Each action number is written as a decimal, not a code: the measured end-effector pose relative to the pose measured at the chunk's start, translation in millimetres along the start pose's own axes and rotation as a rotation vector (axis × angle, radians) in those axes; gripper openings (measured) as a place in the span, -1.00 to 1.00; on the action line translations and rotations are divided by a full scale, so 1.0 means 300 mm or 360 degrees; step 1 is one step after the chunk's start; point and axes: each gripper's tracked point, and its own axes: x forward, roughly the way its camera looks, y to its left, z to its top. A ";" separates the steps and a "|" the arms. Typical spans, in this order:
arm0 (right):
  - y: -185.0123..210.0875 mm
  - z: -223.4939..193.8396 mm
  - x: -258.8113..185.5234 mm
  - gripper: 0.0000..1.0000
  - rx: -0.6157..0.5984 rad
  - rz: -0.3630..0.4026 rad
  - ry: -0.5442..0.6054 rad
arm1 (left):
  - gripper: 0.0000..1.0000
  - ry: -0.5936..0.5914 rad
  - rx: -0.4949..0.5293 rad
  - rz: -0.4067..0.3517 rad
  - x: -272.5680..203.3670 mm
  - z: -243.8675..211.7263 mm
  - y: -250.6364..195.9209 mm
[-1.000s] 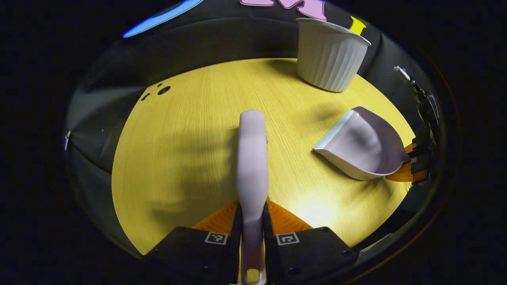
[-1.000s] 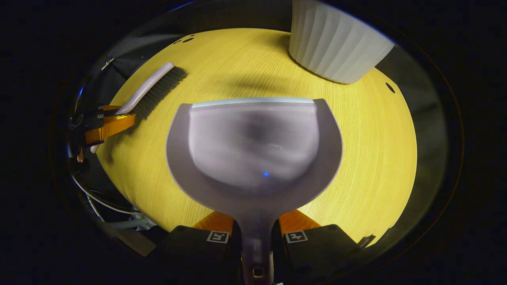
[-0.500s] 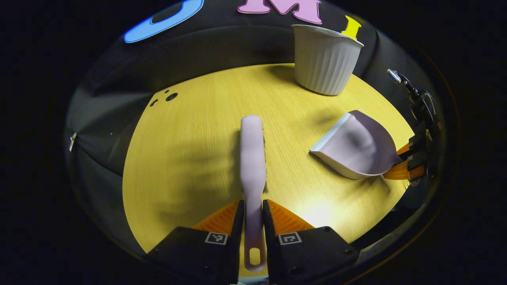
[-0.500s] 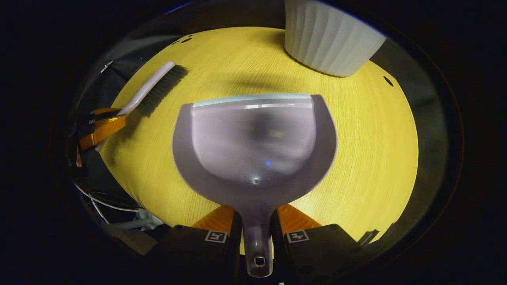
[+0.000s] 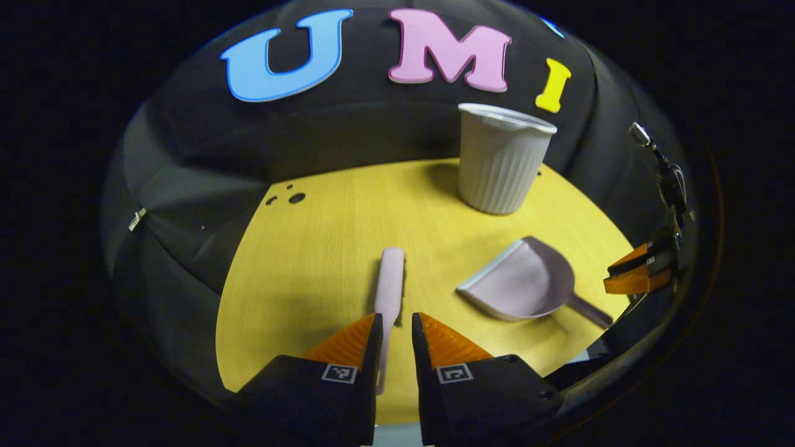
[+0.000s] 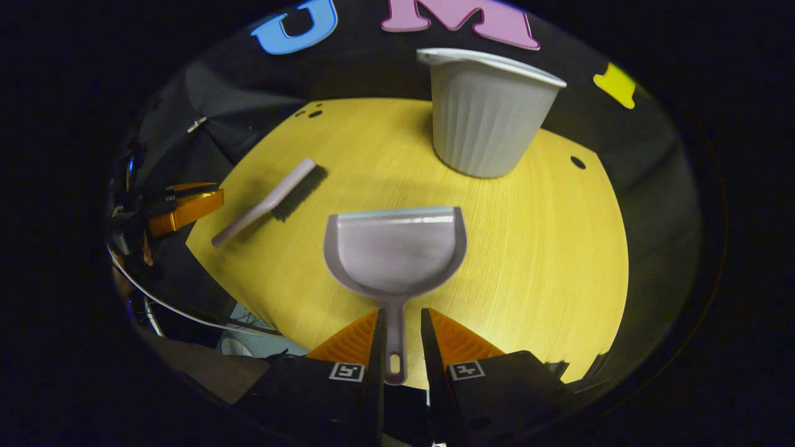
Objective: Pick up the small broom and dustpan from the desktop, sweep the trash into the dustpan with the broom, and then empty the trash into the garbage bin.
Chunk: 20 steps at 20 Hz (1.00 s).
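The broom (image 5: 390, 279) lies flat on the desk (image 5: 310, 261), straight ahead of the left claw (image 5: 394, 329). Its handle end reaches in between the fingers, but the jaws stand a little apart with a gap beside the handle, so this claw is open and grips nothing. In the right gripper view it sits clear of the handle tip.

The dustpan (image 6: 395, 251) rests on the desk just ahead of the right claw (image 6: 400, 326), mouth pointing away. Its handle runs back between that claw's fingers. There is a gap on both sides of the handle, so this claw is open too and holds nothing.

The bin (image 6: 484, 118) stands upright beyond the dustpan, farther from both claws; its inside is hidden.

No trash shows on the desk. Both tools lying down with free claws fits two stages: tools waiting to be gripped, or tools laid back after the bin was fed. The bare top leans toward the second, but the pictures do not settle it. I judge that any grip from here would need each claw to slide forward along its handle before closing.

The desk is pale yellow wood grain, smooth and round-edged, with a few small holes (image 5: 297, 198) far to the left claw's left. Black cloth (image 5: 205, 155) walls it in behind. Cables (image 6: 168, 304) hang below the edge, left of the right claw.
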 end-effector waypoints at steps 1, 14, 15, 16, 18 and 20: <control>0.006 0.043 -0.032 -0.31 -0.0022 0.0003 -0.0112 | -0.36 -0.0076 -0.0009 -0.0003 -0.024 0.045 -0.020; 0.026 0.387 -0.368 -0.21 -0.0143 -0.0162 -0.0993 | -0.37 -0.0502 0.0046 -0.0091 -0.208 0.280 -0.241; 0.023 0.387 -0.368 -0.19 -0.0138 -0.0170 -0.0993 | -0.37 -0.0501 0.0040 -0.0097 -0.205 0.285 -0.246; 0.024 0.382 -0.358 -0.17 -0.0135 -0.0166 -0.0982 | -0.37 -0.0497 0.0033 -0.0102 -0.206 0.286 -0.250; 0.024 0.384 -0.360 -0.12 -0.0127 -0.0168 -0.0983 | -0.37 -0.0482 0.0034 -0.0110 -0.198 0.280 -0.253; 0.024 0.384 -0.370 -0.14 -0.0121 -0.0163 -0.0980 | -0.33 -0.0460 0.0036 -0.0104 -0.192 0.268 -0.251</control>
